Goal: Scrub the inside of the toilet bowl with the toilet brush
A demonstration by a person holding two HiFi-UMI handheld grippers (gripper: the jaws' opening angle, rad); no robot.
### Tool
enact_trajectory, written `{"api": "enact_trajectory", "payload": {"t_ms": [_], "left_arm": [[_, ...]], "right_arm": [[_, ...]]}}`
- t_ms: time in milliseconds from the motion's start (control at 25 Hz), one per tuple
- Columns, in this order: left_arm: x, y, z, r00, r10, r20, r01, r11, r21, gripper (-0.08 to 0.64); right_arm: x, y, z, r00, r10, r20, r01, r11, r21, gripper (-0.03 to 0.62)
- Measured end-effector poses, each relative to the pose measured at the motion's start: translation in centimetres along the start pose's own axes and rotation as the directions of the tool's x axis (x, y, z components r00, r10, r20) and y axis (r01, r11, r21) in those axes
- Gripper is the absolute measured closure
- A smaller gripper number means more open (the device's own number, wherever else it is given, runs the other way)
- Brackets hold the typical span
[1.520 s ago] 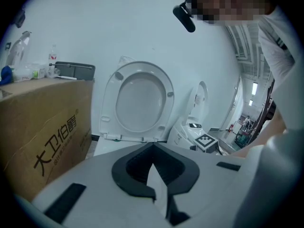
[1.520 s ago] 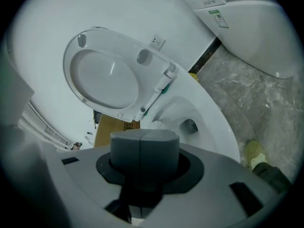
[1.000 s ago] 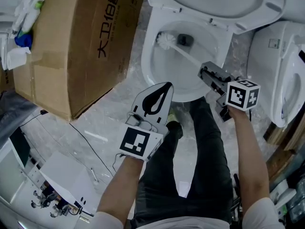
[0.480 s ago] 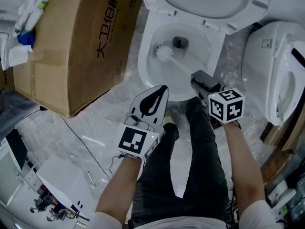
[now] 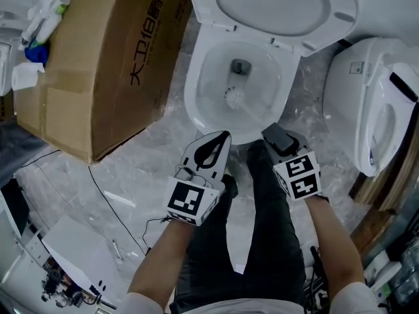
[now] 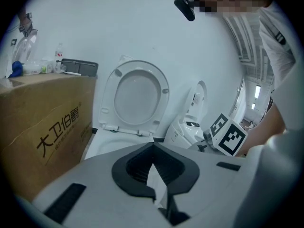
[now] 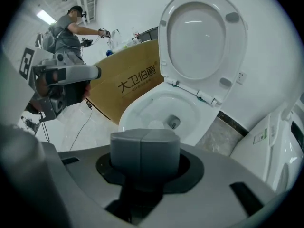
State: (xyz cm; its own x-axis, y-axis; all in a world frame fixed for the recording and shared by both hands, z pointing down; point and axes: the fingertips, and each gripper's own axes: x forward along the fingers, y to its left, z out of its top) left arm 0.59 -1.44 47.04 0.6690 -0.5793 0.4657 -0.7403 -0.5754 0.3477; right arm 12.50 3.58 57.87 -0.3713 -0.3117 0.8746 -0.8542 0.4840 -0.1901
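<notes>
Holds the toilet brush (image 5: 234, 97) by the handle end in the right gripper (image 5: 275, 136), jaws clamped on it, with the bristle head down inside the toilet bowl (image 5: 194, 90), just short of the drain. Carries the left gripper (image 5: 211, 144) pinched together and empty, just before the front rim. Risks twisting the thin handle loose under hard scrubbing, or dragging the head over the near rim if pulled back too far.
</notes>
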Motion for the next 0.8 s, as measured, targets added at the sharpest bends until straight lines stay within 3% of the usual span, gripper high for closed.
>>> {"api": "enact_trajectory", "payload": {"t_ms": [240, 480, 800], "left_arm": [[0.6, 0.5, -1.9, 1.000, 0.014, -0.009, -0.014, 1.000, -0.021, 0.552], [0.7, 1.1, -3.1, 1.000, 0.018, -0.009, -0.018, 1.000, -0.024, 0.552], [1.3, 1.8, -5.4, 0.999, 0.043, -0.009, -0.044, 0.998, -0.041, 0.552]], "right_arm": [[0.9, 1.2, 0.2, 1.000, 0.006, 0.003, -0.006, 0.999, -0.054, 0.436], [2.9, 2.5, -1.0, 1.000, 0.000, -0.018, -0.003, 0.987, -0.162, 0.436], [5.7, 2.3, 0.1, 0.999, -0.026, 0.031, 0.034, 0.949, -0.312, 0.436]]}}
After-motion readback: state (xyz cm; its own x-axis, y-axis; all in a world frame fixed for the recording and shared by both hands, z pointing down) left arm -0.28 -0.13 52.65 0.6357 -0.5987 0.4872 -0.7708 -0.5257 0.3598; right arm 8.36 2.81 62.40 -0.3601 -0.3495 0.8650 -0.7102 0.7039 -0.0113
